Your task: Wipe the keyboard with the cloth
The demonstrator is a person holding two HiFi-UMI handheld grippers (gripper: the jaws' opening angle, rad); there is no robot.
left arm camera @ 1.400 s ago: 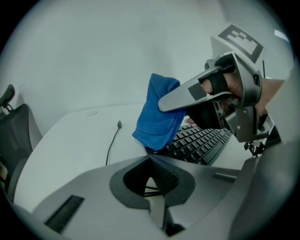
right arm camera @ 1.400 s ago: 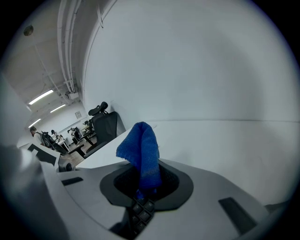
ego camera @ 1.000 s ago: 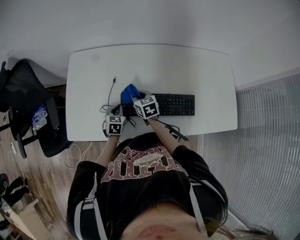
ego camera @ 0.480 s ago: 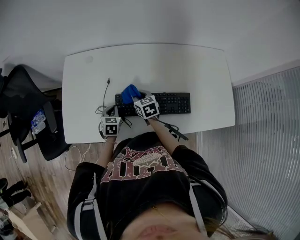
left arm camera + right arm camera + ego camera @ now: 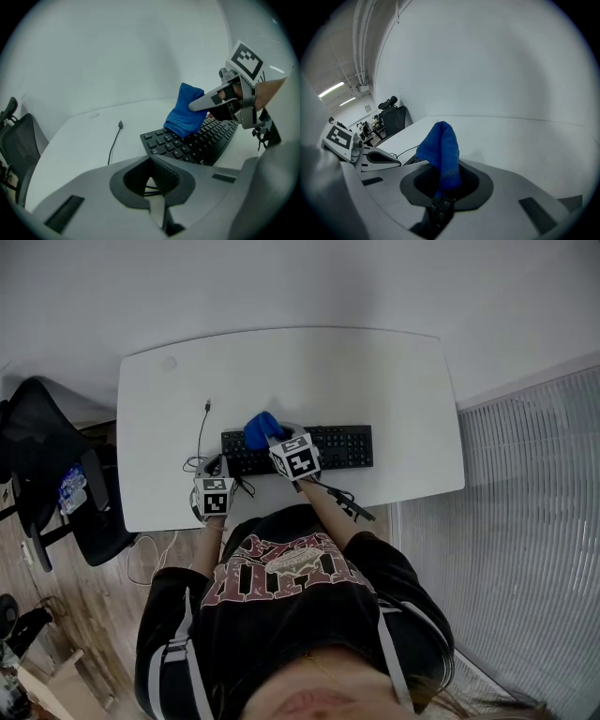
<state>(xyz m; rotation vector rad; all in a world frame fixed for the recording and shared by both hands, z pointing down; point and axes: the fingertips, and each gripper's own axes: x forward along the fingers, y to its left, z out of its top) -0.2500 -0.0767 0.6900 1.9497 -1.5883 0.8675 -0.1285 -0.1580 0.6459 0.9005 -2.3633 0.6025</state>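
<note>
Head view: a black keyboard (image 5: 328, 446) lies along the near side of the white table (image 5: 309, 371). A blue cloth (image 5: 260, 427) sits over the keyboard's left part, with the right tool (image 5: 273, 436) on it. The left tool (image 5: 217, 467) is at the keyboard's left end, beside a loose black cable (image 5: 200, 432). A black chair (image 5: 47, 456) stands left of the table.

Left gripper view: this tool's 2 jaws are together with nothing between them. Unlike the head view, it shows the cloth's lower edge touching the keys and the cable's free plug end lying on the bare table.

Right gripper view: the 2 jaws are clamped on the cloth's lower part, and its folded hump stands up above them. Keys show just beneath the jaws, a detail that only this view gives.
</note>
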